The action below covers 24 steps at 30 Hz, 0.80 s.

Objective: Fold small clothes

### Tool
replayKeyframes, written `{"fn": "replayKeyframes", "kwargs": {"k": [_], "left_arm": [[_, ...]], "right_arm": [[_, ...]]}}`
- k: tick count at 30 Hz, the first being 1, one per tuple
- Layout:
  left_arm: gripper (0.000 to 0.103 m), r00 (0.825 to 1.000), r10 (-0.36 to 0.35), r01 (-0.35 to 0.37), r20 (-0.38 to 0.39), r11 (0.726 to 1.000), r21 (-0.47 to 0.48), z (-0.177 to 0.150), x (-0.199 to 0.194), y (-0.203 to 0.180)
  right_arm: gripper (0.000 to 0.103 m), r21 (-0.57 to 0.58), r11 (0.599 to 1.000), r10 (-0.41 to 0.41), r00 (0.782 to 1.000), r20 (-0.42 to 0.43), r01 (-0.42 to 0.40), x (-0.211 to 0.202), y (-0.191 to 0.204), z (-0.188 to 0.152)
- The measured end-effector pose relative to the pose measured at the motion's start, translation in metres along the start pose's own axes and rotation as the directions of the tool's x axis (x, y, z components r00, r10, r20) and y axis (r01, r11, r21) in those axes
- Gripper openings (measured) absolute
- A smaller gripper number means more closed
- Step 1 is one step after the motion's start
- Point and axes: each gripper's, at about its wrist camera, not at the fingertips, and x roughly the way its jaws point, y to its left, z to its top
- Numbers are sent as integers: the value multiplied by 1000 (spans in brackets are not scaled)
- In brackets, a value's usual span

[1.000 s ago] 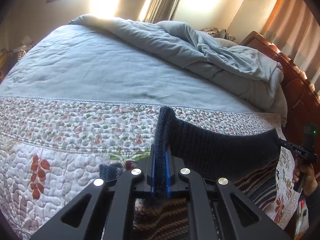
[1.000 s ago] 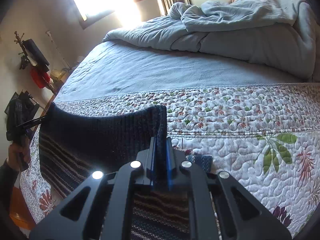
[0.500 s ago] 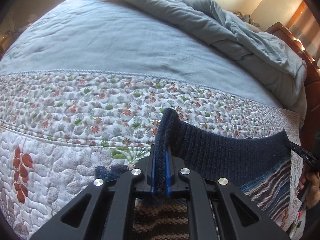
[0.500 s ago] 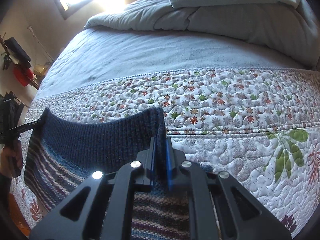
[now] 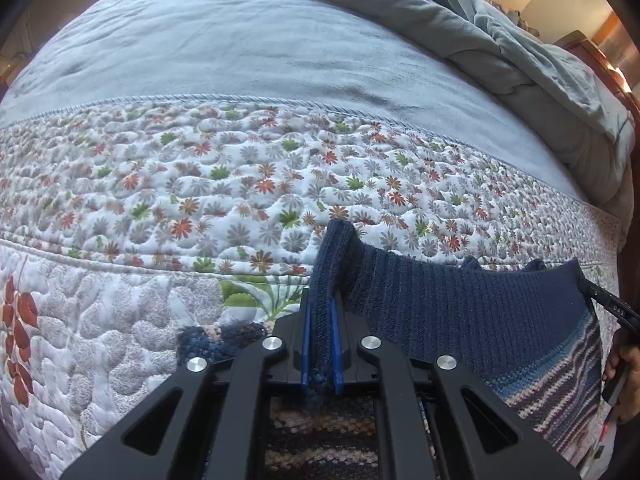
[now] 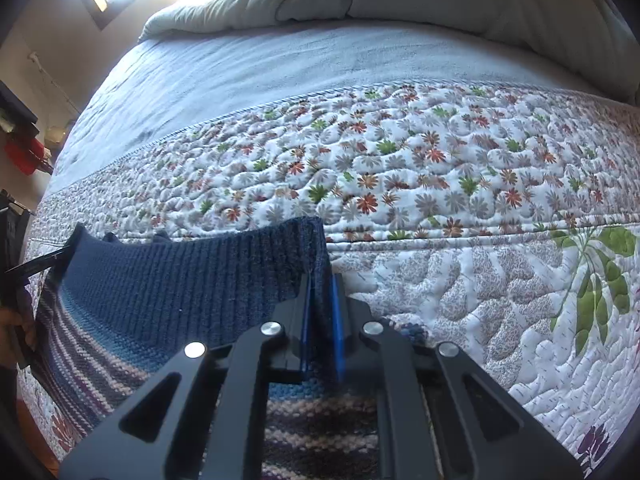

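Your left gripper (image 5: 321, 316) is clamped on one corner of the knit garment (image 5: 460, 312), its 2 blue pads pinching the navy ribbed band. Your right gripper (image 6: 322, 312) grips the opposite corner of that band the same way. The garment stretches between them, its striped body hanging low over the near edge of the floral quilt (image 5: 180, 200). Beyond the quilt's flowered strip lies a blue-grey sheet (image 6: 280, 64), with a rumpled duvet (image 5: 500, 40) at its far side.

Home bedroom, floral quilt (image 5: 240, 184) (bed), rumpled grey duvet (image 5: 500, 40)
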Motion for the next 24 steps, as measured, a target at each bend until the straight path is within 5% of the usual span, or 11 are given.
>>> {"fn": "replayKeyframes", "kwargs": {"k": [4, 8, 12, 13, 18, 22, 24], "left_arm": [[9, 1000, 6, -6, 3, 1000, -2, -1, 1, -1], [17, 998, -60, 61, 24, 997, -48, -2, -20, 2], [53, 983, -125, 124, 133, 992, 12, -25, -87, 9], [55, 978, -139, 137, 157, 990, 20, -35, -102, 12], [58, 968, -181, 172, 175, 983, 67, -110, -149, 35], [58, 971, -207, 205, 122, 978, 27, -150, -144, 47], [58, 975, -206, 206, 89, 979, 10, -161, -136, 47]], "right_arm": [[10, 11, 1000, -7, 1000, 4, 7, 8, 2, 0], [35, 60, 995, 77, 994, 71, -81, -17, -5, -10], [36, 55, 973, 219, 972, 82, -224, -73, -17, -60], [36, 50, 969, 239, 968, 78, -244, -85, -21, -79], [36, 75, 964, 251, 965, 80, -257, -119, -33, -159], [51, 162, 953, 246, 966, 78, -256, -112, -46, -184], [51, 211, 938, 271, 961, 56, -277, -102, -49, -190]]}}
